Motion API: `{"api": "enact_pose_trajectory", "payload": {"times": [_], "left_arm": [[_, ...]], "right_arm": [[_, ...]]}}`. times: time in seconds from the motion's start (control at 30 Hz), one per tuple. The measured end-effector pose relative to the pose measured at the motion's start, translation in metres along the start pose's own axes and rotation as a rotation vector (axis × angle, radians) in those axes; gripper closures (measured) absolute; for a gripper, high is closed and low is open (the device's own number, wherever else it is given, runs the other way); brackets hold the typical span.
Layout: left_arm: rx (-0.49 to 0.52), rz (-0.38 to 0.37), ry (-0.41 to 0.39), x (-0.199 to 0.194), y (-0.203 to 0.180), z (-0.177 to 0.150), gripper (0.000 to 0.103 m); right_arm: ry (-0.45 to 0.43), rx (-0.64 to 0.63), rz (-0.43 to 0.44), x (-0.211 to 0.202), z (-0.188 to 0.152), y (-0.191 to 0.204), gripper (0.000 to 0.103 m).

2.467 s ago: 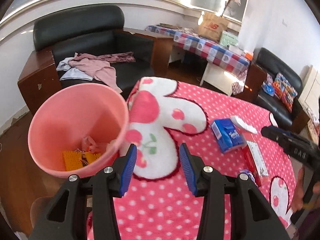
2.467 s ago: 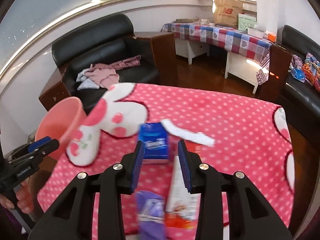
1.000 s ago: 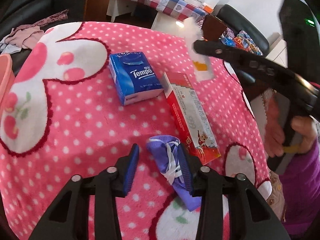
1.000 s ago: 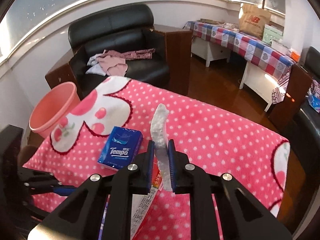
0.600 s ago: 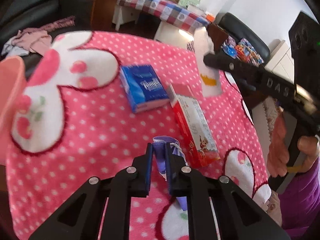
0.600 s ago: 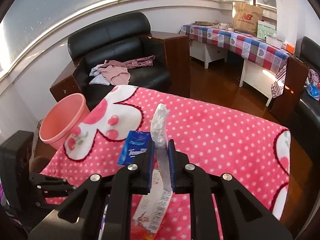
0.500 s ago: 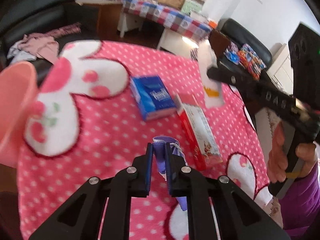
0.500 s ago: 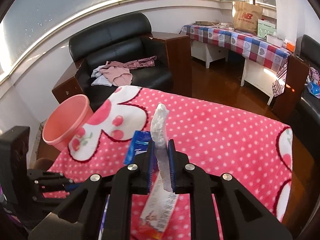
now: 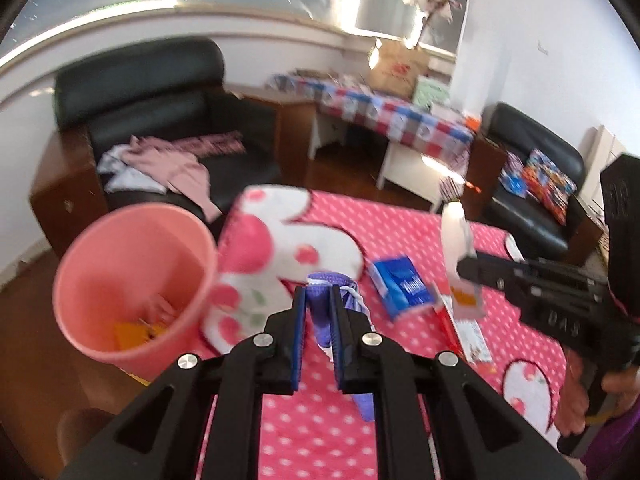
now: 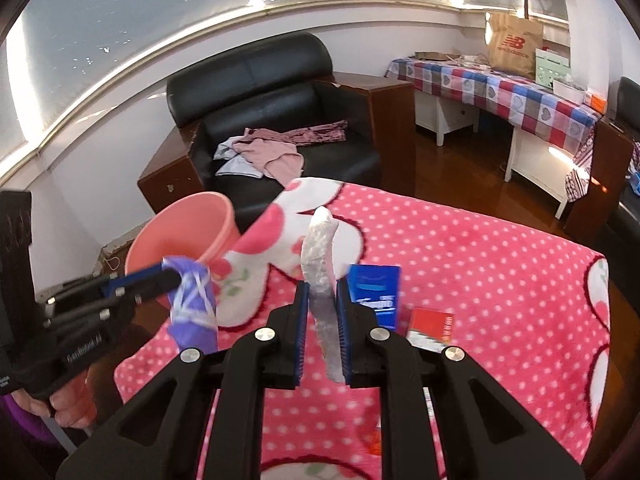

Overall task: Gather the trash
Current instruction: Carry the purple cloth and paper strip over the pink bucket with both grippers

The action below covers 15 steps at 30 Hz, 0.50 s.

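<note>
We note the pink bin [image 9: 132, 292] standing off the left edge of the table with the pink dotted blanket [image 9: 400, 240], its mouth tilted toward us. Inside, at the bottom, lie orange scraps [image 9: 138, 330] and some pinkish bits; blur keeps us from naming them.

Our left gripper [image 9: 319, 312] is clamped on a purple face mask [image 9: 320, 308], lifted clear of the blanket near the table's left edge, just beside the bin's rim; the mask's white straps [image 10: 196, 292] dangle below the jaws. The hand [image 10: 70, 400] gripping its handle shows at the lower left of the right wrist view, a purple sleeve under it.

Our right gripper [image 10: 322, 320] is clamped on a white crumpled wrapper strip [image 10: 320, 252], which stands up between the pads, held above the blanket's middle. Both tools point downward and toward the bin side.

On the blanket rest a blue tissue pack [image 9: 402, 286] and a red carton [image 10: 432, 330], just beside each other toward the table's near edge.
</note>
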<state>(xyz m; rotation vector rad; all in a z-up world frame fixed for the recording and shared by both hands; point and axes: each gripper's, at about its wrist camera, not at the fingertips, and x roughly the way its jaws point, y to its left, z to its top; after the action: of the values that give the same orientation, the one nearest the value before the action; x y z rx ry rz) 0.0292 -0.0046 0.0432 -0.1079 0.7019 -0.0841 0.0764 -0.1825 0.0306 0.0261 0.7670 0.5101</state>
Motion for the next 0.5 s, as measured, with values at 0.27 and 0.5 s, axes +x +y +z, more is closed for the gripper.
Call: {"api": "enact_pose_trajectory", "payload": {"times": [0.27,0.5], "left_arm": [[-0.023,0.099,-0.101,-0.033,0.032,0.008,0.092],[-0.049,0.198,-0.179,-0.055,0.058,0.008,0.092]], "right_arm": [[-0.008,-0.032,0.037,0.005,0.006,0.039,0.089],[-0.022,-0.074,0.08,0.016,0.015,0.077,0.089]]}}
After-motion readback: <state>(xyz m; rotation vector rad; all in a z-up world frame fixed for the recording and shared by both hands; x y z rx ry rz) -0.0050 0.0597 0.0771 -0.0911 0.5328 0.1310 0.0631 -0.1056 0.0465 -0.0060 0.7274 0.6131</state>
